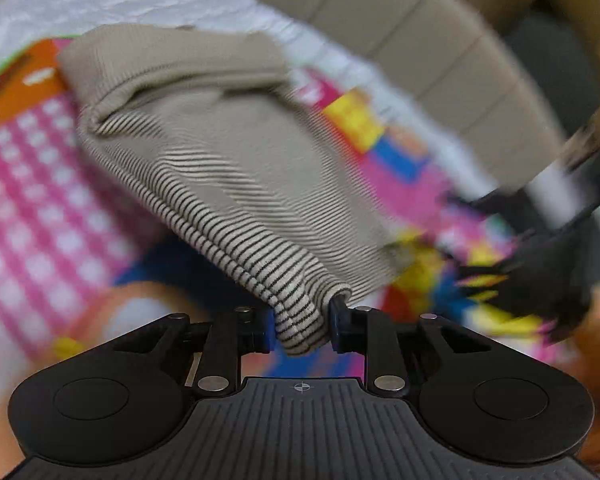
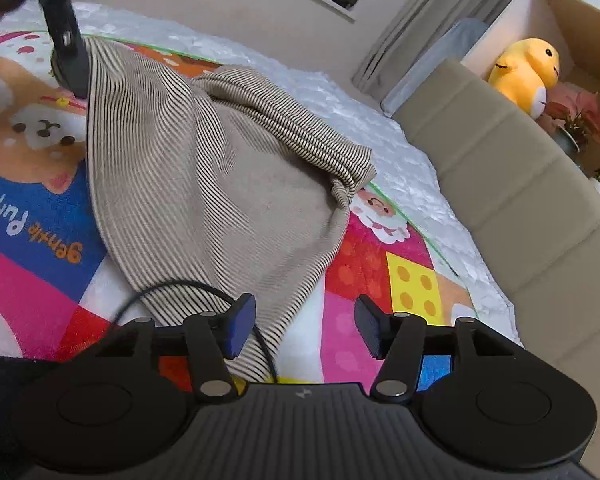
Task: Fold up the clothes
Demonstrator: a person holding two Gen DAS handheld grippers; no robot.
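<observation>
1. your left gripper (image 1: 301, 326) has its jaws pinched on a corner of the striped shirt (image 1: 236, 184), lifting it.
2. your right gripper (image 2: 305, 326) has its jaws wide apart, holding nothing, over the shirt's near hem.
3. the shirt drapes across the colourful mat (image 2: 380, 264) on the bed (image 2: 420, 168).

Home bedrm: bed (image 2: 416, 184), plush toy (image 2: 526, 74), curtains (image 2: 412, 28).

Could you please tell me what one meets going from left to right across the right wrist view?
Left gripper → striped garment → colourful mat → white bedcover → beige headboard → yellow plush toy.
</observation>
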